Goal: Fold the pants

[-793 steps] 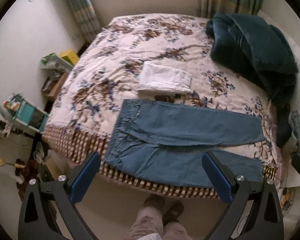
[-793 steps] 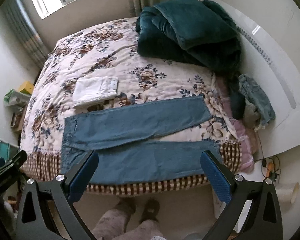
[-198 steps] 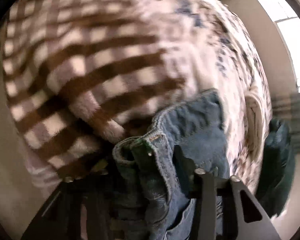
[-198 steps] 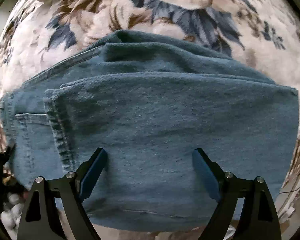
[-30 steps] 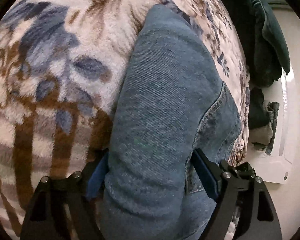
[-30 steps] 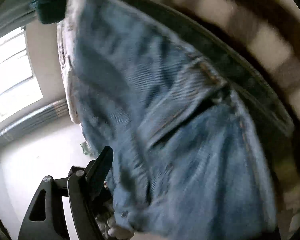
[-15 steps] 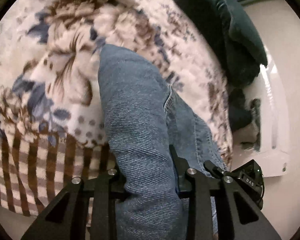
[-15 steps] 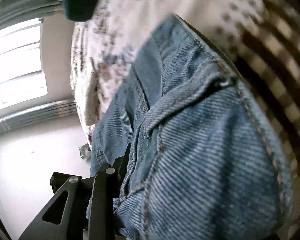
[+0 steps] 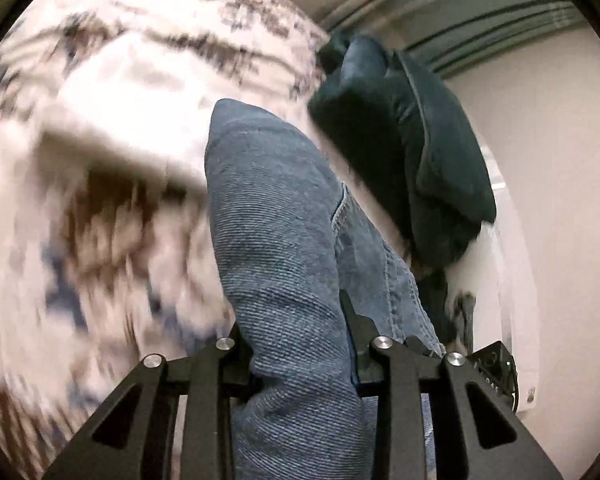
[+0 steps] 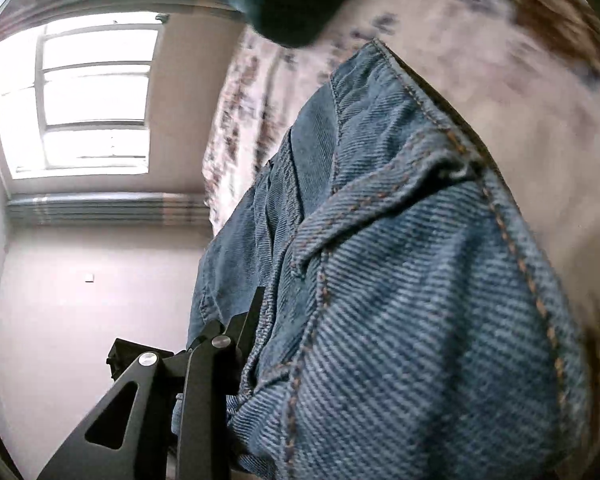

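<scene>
The folded blue jeans (image 9: 284,248) hang in the air above the floral bedspread (image 9: 100,128). My left gripper (image 9: 296,328) is shut on one thick folded end of them, denim bulging between and over its black fingers. In the right wrist view the jeans (image 10: 400,300) fill most of the picture, seams and a pocket edge close up. My right gripper (image 10: 340,344) is shut on the other end; only its left finger (image 10: 248,320) shows, the other is hidden under denim.
A dark teal blanket (image 9: 412,152) is heaped at the head of the bed, next to a white headboard (image 9: 512,280). A bright window (image 10: 88,96) and striped curtain (image 10: 108,208) show past the bed. The other gripper's body (image 9: 496,368) peeks in at right.
Both grippers have closed on the ends of the folded jeans and risen with them off the bed; the bedspread now lies farther below and blurred.
</scene>
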Demonstrator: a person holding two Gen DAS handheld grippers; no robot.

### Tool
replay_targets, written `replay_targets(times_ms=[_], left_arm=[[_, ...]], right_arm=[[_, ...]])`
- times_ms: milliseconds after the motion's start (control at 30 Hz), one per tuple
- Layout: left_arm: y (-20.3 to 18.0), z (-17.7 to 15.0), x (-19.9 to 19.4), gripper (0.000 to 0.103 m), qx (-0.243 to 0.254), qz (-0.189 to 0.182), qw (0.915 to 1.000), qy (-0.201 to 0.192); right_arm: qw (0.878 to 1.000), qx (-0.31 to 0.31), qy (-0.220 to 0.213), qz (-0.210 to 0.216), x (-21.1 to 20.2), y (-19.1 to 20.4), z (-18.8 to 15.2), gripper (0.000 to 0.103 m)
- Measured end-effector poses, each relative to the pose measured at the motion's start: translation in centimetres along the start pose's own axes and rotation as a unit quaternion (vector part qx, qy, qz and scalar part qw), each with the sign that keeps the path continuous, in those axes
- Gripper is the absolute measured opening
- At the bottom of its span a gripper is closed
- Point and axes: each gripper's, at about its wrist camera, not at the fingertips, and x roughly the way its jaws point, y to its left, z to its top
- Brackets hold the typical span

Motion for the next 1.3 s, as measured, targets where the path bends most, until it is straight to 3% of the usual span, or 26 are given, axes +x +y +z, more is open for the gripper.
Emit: replay_targets(times_ms=[167, 300, 433, 467, 500, 533, 600, 700, 733, 800, 833, 933, 1033, 1100, 1200, 1300], left_arm=[[3.3, 11.0, 1.6, 0.027, 0.013, 0.012, 0.9997, -0.014], [8.6, 18.8, 2.8, 0.027, 0.023, 0.034, 0.999, -0.019], [15.0, 22.4, 4.2, 0.029, 0.013, 0.037, 0.9992, -0.003], [17.0, 22.7, 4.9, 0.034, 0.007, 0.046, 0.9989, 0.009], [19.7, 22.9, 5.8, 0.037, 0.001, 0.08, 0.9964, 0.027], [21.1, 22.7, 6.4, 0.04, 0.004, 0.101, 0.994, 0.042], [22.8, 21.8, 6.2, 0.061, 0.005, 0.114, 0.992, 0.055], [22.0, 20.6, 4.6, 0.064, 0.015, 0.119, 0.9917, 0.045], [21.3, 20.1, 4.1, 0.065, 0.029, 0.141, 0.9889, 0.037], [20.4, 19.5, 3.8, 0.077, 0.048, 0.182, 0.9816, 0.031], [20.2, 19.1, 4.0, 0.079, 0.059, 0.2, 0.9775, 0.031], [21.1, 18.7, 4.2, 0.089, 0.063, 0.23, 0.9706, 0.034], [20.6, 18.4, 3.5, 0.09, 0.045, 0.241, 0.9687, 0.036], [19.0, 18.1, 2.9, 0.09, 0.058, 0.271, 0.9607, 0.024], [16.1, 17.3, 1.9, 0.091, 0.08, 0.304, 0.9494, 0.005], [14.4, 16.9, 1.8, 0.092, 0.09, 0.322, 0.9425, 0.003]], right_arm=[[1.0, -0.016, -0.009, 0.018, 10.4, 5.2, 5.4, 0.032], [0.999, -0.029, 0.004, 0.023, 21.1, 8.4, 9.0, 0.032], [0.999, -0.04, 0.023, 0.022, 31.3, 9.3, 10.7, 0.032], [0.999, -0.04, 0.03, 0.017, 33.6, 9.1, 10.8, 0.033], [0.998, -0.038, 0.043, 0.006, 35.9, 8.4, 10.8, 0.036], [0.998, -0.036, 0.057, -0.016, 37.4, 7.8, 10.6, 0.044], [0.989, -0.056, 0.093, -0.096, 40.6, 6.6, 10.1, 0.048], [0.985, -0.076, 0.102, -0.114, 40.4, 6.5, 9.3, 0.064], [0.984, -0.077, 0.1, -0.123, 40.4, 6.7, 9.8, 0.069], [0.981, -0.082, 0.094, -0.147, 39.8, 6.9, 9.9, 0.073], [0.976, -0.094, 0.092, -0.172, 39.5, 7.3, 9.8, 0.082], [0.956, -0.144, 0.083, -0.243, 38.2, 7.7, 7.6, 0.088], [0.941, -0.152, 0.095, -0.287, 39.5, 8.6, 7.7, 0.09], [0.928, -0.179, 0.086, -0.314, 40.0, 10.7, 7.6, 0.092], [0.89, -0.259, 0.06, -0.37, 40.9, 15.4, 6.9, 0.093], [0.868, -0.302, 0.038, -0.393, 40.2, 18.3, 5.9, 0.095]])
